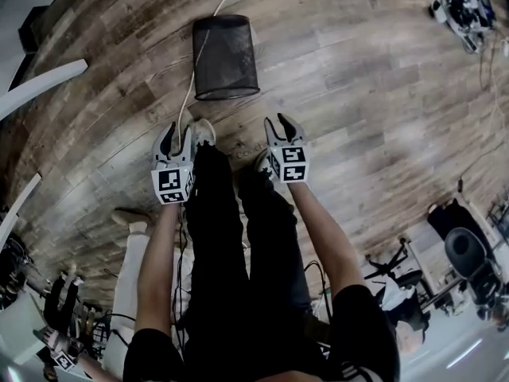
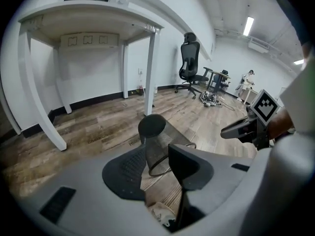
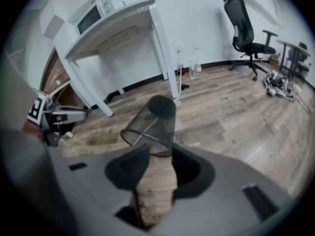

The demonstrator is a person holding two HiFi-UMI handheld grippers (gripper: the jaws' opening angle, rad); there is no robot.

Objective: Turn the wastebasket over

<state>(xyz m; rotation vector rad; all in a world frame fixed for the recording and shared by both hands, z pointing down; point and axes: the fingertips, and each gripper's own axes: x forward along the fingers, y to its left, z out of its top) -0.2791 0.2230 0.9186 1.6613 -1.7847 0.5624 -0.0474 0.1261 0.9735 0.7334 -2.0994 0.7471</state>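
Both bare forearms hang straight down, one on each side of the person's black trousers (image 1: 231, 237). The left gripper (image 1: 177, 134) sits low by the left leg, nose angled down at the floor, jaws standing wide apart with nothing clamped between them. The right gripper (image 1: 282, 126) is level with it beside the right leg, tilted down too, its jaws spread with only brown wood-plank floor (image 1: 358, 94) showing in the gap. The pale shoe tips (image 1: 203, 130) sit just between the two.

Ahead of the feet, well clear of both grippers, is the black wire-mesh wastebasket (image 1: 225, 58). It looks to be standing mouth-down, wide rim on the planks and solid round base on top. A thin white cable (image 1: 191, 86) runs past it. Beyond are a white desk (image 2: 88, 14) and a black office chair (image 2: 189, 65).
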